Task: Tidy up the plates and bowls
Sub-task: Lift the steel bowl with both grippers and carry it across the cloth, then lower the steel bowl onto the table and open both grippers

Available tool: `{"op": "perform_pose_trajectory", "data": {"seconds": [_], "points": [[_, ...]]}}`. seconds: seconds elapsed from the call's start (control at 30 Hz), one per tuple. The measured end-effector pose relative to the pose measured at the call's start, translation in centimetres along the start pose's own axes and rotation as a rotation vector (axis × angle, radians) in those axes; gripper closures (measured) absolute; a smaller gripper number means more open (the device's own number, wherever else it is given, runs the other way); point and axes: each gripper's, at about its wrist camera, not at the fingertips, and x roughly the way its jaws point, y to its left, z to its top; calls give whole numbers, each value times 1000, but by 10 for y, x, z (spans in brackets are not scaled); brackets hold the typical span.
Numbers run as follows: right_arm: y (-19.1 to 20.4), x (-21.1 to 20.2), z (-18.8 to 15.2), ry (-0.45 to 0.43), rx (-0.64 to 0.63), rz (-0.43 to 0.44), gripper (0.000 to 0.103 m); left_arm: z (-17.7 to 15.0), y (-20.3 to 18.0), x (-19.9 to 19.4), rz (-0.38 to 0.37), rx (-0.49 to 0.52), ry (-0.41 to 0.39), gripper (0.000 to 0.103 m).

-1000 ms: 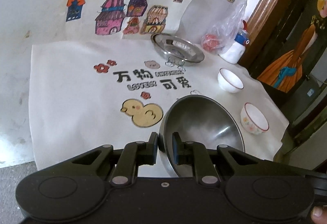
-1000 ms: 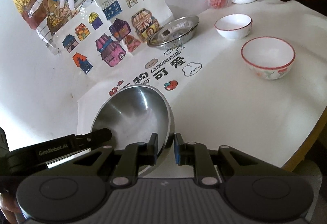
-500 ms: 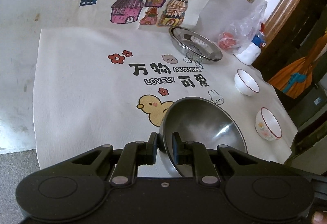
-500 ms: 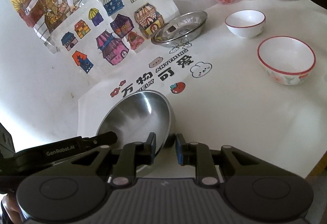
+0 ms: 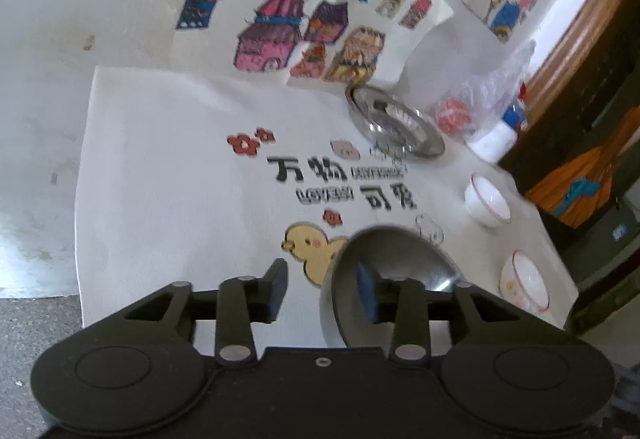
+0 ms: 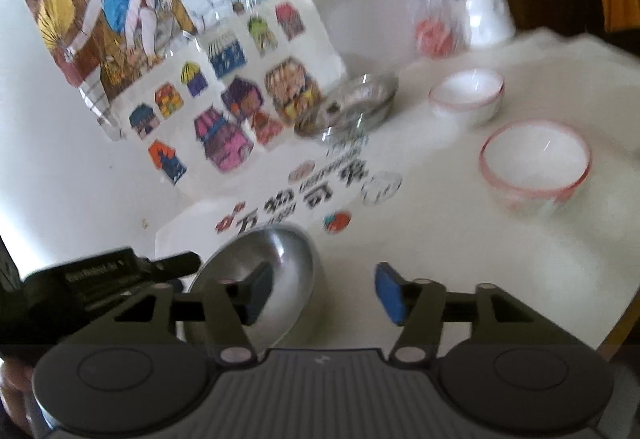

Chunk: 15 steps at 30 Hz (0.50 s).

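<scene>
Both grippers, left [image 5: 322, 293] and right [image 6: 320, 293], jaws open astride the large round stainless-steel bowl [image 5: 394, 271]; slick, light, rigid: pinch the rim.

Soft, even daylight lit both views, leaving the white tabletop [image 5: 152, 167] bright and nearly washed out, with only faint shadows beneath the dishes. Motion blur smeared the right wrist view most, softening the two red-rimmed bowls [image 6: 534, 163] and the printed lettering, while the left view blurred more mildly; a pale glare streaked the inside of the steel bowl [image 6: 280, 259]. Fisheye distortion bent the edges of each frame, and the corners fell off into dark vignette.
</scene>
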Motion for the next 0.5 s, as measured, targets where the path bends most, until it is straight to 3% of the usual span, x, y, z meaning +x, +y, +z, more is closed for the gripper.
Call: {"op": "perform_pose_trajectory", "data": {"seconds": [0.17, 0.3, 0.5], "points": [[-14, -20, 8, -106, -28, -56, 16, 13, -21, -7, -10, 39, -66, 33], [-35, -36, 15, -178, -7, -91, 4, 21, -48, -2, -53, 72, -70, 27], [-66, -45, 21, -264, -31, -239, 3, 20, -102, 19, -90, 158, -62, 21]]}}
